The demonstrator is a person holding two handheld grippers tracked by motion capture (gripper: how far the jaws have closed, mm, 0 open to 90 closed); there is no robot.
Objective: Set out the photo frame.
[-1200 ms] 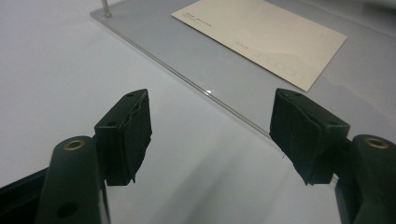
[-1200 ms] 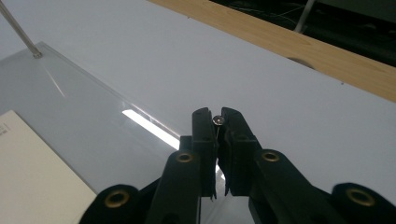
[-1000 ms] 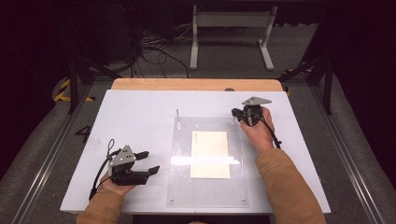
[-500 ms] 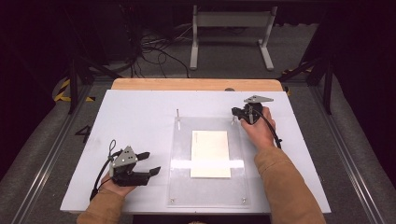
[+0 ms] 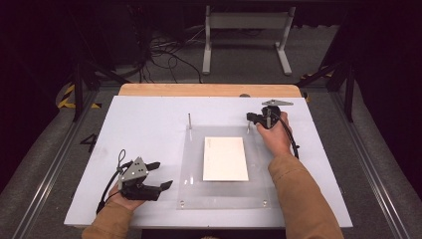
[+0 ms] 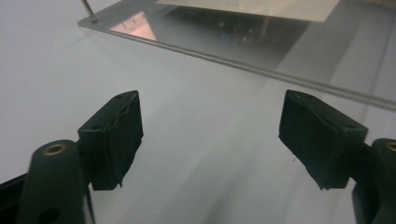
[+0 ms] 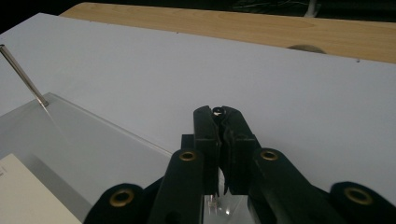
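Observation:
A clear acrylic plate lies mid-table with a white card on it. Thin metal pins stand at its two far corners, the left pin and the right pin. My right gripper is at the plate's far right corner, shut on the right pin; the pin's tip pokes out above the closed jaws of the right gripper. My left gripper rests low on the table left of the plate. Its jaws have just been opening, and the left gripper holds nothing, with bare table between them.
The plate's near edge runs just beyond the left jaws, and the left pin rises at its corner. A wooden strip borders the white table's far side. A metal stand and cables are on the floor behind.
The left gripper's jaws stand a little wider apart than before. Both hands stay where they were, and the right gripper keeps its hold on the pin.

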